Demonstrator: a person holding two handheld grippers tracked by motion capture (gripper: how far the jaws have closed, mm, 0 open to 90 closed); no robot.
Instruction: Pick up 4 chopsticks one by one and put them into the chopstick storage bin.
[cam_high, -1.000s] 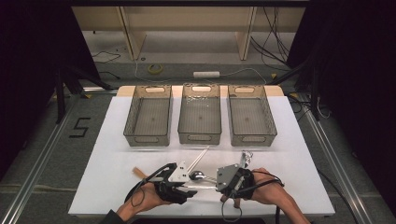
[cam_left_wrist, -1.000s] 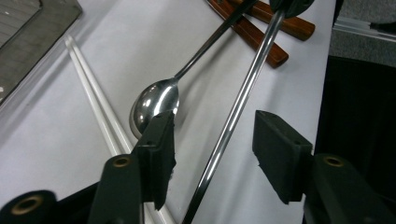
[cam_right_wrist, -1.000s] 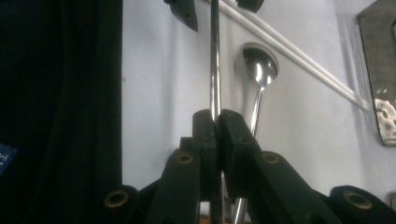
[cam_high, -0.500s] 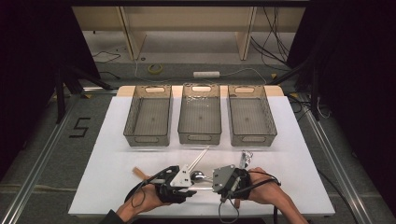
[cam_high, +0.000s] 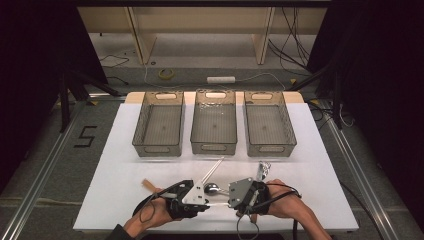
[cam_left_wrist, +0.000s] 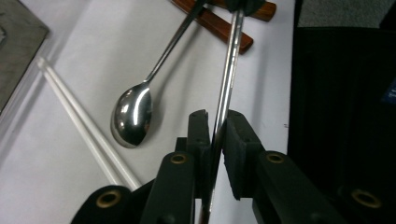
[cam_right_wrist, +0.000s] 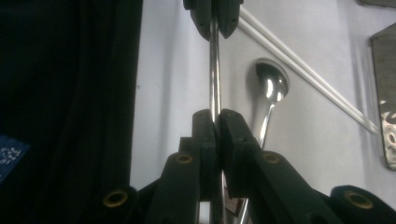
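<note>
1. Steel rod (cam_high: 218, 204), thin and shiny, is lying level between my two grippers in the high view, just above the near edge of the white table (cam_high: 115, 175). My left gripper (cam_high: 202, 204) is pinching one end and my right gripper (cam_high: 231, 202) is pinching the other, the two facing each other. A spoon (cam_high: 212, 188) is lying just behind the rod, and a pair of white chopsticks (cam_high: 212, 170) is slanting away behind that. Three mesh baskets (cam_high: 213, 129) are standing in a row farther back, well apart from my hands.

2. Looking along my left gripper (cam_left_wrist: 215, 128), I am seeing its jaws, which have just been closing, now pressing narrow on the steel rod (cam_left_wrist: 229, 65). It is running straight out from between the pads toward my other gripper at the top edge. The spoon (cam_left_wrist: 133, 114) is lying bowl-up to one side on the table, with the chopsticks (cam_left_wrist: 84, 126) beyond it and two brown wooden handles (cam_left_wrist: 219, 30) near the top.

3. Looking along my right gripper (cam_right_wrist: 217, 116), I am seeing its jaws clamping tight on the steel rod (cam_right_wrist: 214, 70). The rod is reaching up to my left gripper (cam_right_wrist: 213, 23), which is gripping the far end. The spoon (cam_right_wrist: 272, 86) and chopsticks (cam_right_wrist: 308, 74) are lying beside it.
</note>
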